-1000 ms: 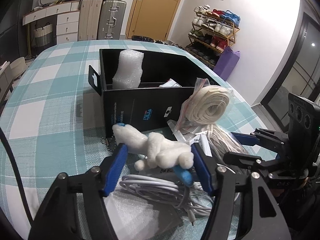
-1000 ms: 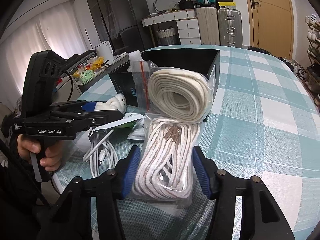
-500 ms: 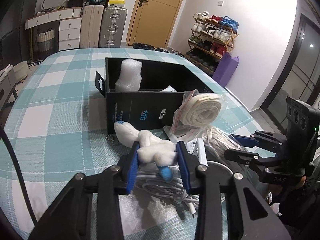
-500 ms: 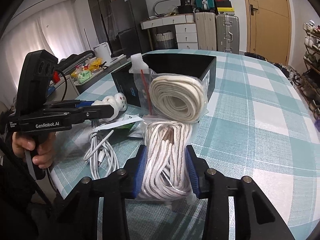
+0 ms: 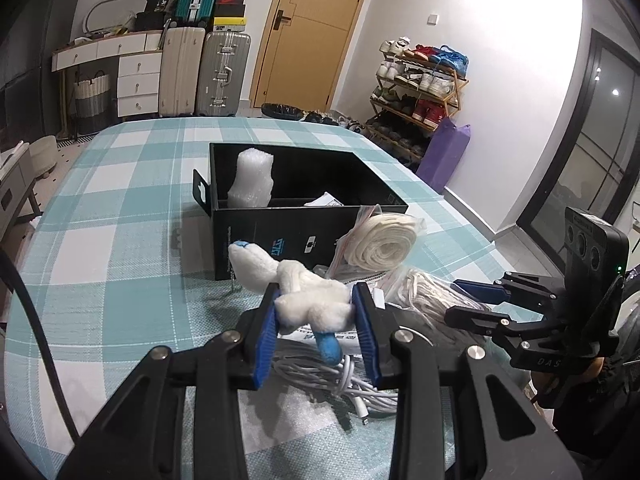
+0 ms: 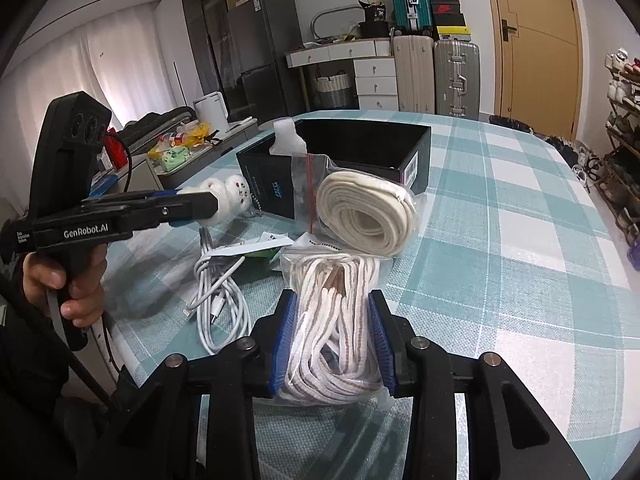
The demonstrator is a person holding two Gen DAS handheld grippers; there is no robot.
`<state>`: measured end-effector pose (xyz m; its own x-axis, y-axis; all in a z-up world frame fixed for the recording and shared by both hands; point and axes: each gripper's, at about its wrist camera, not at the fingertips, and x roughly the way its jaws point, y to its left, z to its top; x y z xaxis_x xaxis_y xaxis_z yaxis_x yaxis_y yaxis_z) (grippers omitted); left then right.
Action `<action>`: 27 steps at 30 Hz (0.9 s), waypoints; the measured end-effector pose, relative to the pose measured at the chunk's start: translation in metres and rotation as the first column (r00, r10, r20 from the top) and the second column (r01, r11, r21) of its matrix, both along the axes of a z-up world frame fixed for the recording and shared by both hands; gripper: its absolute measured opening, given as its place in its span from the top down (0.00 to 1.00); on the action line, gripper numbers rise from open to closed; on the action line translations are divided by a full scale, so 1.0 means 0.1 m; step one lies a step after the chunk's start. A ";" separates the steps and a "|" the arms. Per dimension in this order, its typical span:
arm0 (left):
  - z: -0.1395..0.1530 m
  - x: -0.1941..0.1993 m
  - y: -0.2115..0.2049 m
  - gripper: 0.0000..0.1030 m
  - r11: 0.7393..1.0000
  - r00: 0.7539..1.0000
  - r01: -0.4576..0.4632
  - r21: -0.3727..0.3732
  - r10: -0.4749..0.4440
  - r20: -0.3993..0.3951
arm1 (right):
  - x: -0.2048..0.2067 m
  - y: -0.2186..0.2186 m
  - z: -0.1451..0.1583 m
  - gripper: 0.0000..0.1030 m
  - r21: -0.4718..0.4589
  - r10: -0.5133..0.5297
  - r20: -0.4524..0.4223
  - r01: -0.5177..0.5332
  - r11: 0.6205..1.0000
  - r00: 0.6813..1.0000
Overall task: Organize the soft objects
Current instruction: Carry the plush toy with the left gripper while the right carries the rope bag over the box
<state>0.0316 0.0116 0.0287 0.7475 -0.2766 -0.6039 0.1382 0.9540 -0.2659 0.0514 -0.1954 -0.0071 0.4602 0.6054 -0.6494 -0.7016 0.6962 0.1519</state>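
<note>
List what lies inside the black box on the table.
Inside the box stand a white foam roll at its left end and a white packet near the front wall; that wall hides the floor and anything lower.

"GenRobot.AI" printed white on left gripper [image 6: 200,204] body side; smaller text beside it and black box print illegible.

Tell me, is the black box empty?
No. The open black box holds a white bubble-wrap roll standing inside, plus a white packet.

One box [image 5: 280,236], two rope bags [image 6: 366,220], perhaps one cable [image 6: 218,300]
</note>
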 end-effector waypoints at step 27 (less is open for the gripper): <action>0.35 0.05 0.06 0.67 0.999 0.994 -0.032 0.039 0.028 0.109 | -0.13 -0.06 0.51 0.65 0.160 -0.019 0.139 -0.003 0.987 0.990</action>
<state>0.0366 0.0173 0.0635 0.8168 -0.2303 -0.5289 0.1354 0.9678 -0.2122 0.0383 -0.2010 0.0440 0.5446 0.6920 -0.4739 -0.7182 0.6766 0.1627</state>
